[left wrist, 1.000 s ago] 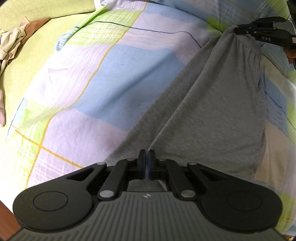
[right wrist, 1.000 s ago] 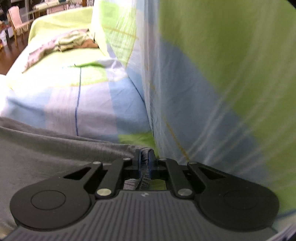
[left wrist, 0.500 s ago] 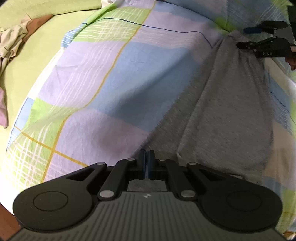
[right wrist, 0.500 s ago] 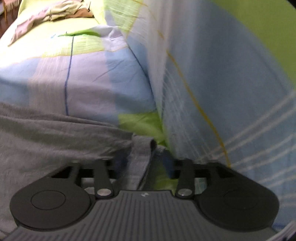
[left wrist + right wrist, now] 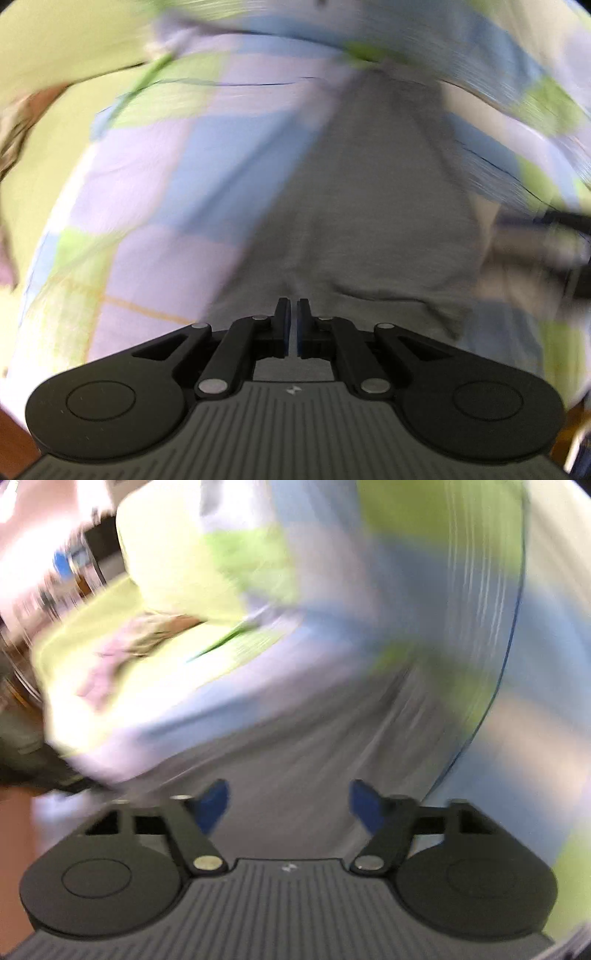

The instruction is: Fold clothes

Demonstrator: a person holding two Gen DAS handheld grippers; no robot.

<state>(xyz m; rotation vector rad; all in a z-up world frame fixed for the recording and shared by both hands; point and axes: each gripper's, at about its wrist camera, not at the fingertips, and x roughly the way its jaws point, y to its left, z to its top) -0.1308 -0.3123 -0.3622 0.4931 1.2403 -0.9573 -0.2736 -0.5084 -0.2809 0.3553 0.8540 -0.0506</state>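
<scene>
The grey garment (image 5: 373,206), judged light, soft and limp, is spread on the bed (image 5: 155,192) toward 12 o'clock of the nearly closed, apparently empty left gripper (image 5: 293,325) and is best taken by a hem corner, while the empty right gripper (image 5: 290,806) is closing.

Open checked bedsheet (image 5: 155,192) is seen left of the flat grey cloth garment (image 5: 369,206); crumpled pale clothes (image 5: 122,653) are heaped farther off.
</scene>
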